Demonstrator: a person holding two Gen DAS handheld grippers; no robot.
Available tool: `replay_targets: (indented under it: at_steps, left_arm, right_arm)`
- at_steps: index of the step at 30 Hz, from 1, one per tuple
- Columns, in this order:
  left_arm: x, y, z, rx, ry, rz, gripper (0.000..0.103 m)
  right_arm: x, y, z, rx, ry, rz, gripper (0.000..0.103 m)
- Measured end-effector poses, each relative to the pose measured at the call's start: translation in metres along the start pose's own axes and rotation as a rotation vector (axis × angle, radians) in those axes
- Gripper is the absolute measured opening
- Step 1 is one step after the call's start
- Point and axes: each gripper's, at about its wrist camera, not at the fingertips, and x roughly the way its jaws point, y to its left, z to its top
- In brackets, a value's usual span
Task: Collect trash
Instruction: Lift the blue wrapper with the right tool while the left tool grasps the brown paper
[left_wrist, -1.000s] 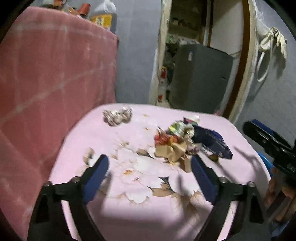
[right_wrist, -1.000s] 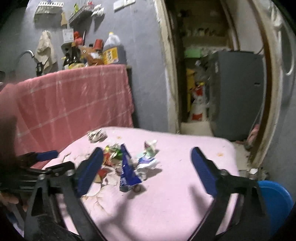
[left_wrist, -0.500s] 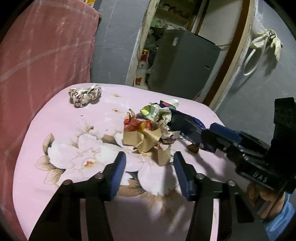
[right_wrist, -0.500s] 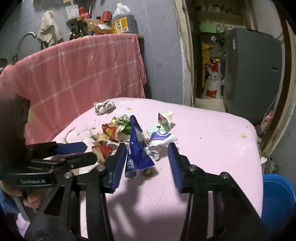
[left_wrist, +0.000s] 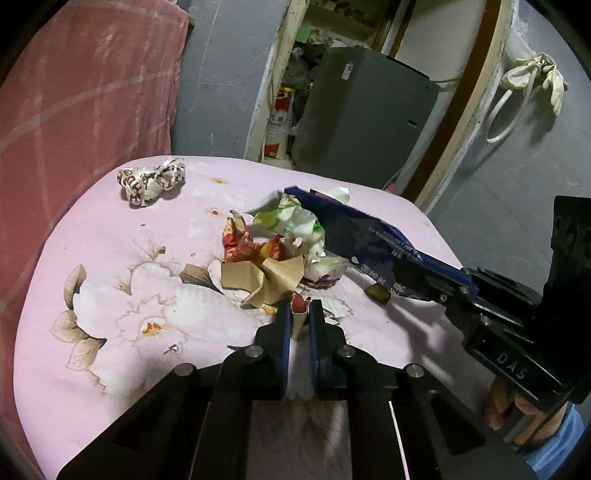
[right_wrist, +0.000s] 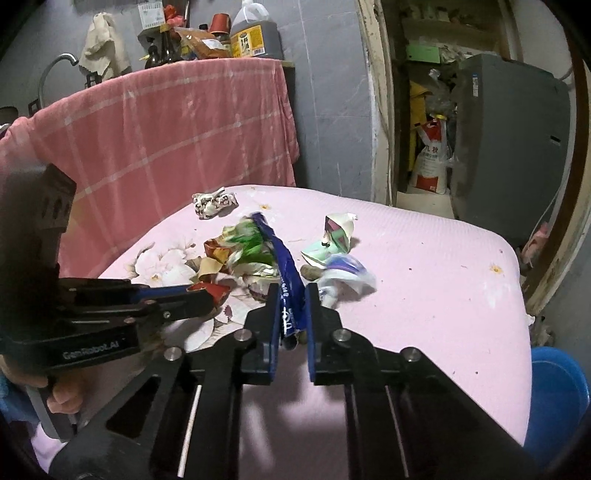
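While both grippers clamp trash, table's right side (right_wrist: 443, 295) bare.

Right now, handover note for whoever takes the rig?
Left hand-held gripper: jaws just closed on a small red-and-tan wrapper scrap at the pile's near edge.
Right hand-held gripper: jaws just closed on the blue wrapper.
Both pieces not yet clear of the pink table.
Left: crumpled pile, patterned wad, white-green carton. Blue bin at the right.
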Motion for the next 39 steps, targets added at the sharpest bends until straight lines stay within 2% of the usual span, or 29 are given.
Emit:
replay_targets:
  at_steps: [9,17,24,27,31,34,39]
  left_arm:
    - [-0.014,-0.009,-0.012,0.031,-0.031,0.017,0.005]
    - [-0.035,-0.024,-0.022,0.077,-0.106,0.031,0.005]
    - [-0.048,-0.039,-0.023,0.118,-0.135,-0.002,0.005]
    - [-0.045,-0.046,-0.024,0.133,-0.113,-0.009,0.005]
    - [-0.032,-0.045,-0.027,0.128,-0.030,0.004,0.005]
    - [-0.024,-0.042,-0.030,0.112,0.011,0.049,0.005]
    - [-0.021,-0.027,-0.028,0.073,0.027,0.115,0.005]
  right_arm:
    - [-0.015,0.000,-0.003,0.021,-0.059,-0.003,0.006]
    - [-0.046,-0.003,-0.005,0.063,-0.168,-0.023,0.006]
    - [-0.068,-0.012,-0.004,0.091,-0.234,-0.026,0.006]
    - [-0.070,-0.014,-0.007,0.101,-0.233,-0.026,0.006]
    - [-0.072,-0.016,-0.009,0.109,-0.226,-0.027,0.006]
    - [-0.073,-0.017,-0.011,0.108,-0.225,-0.028,0.006]
    - [-0.074,-0.016,-0.012,0.106,-0.223,-0.031,0.006]
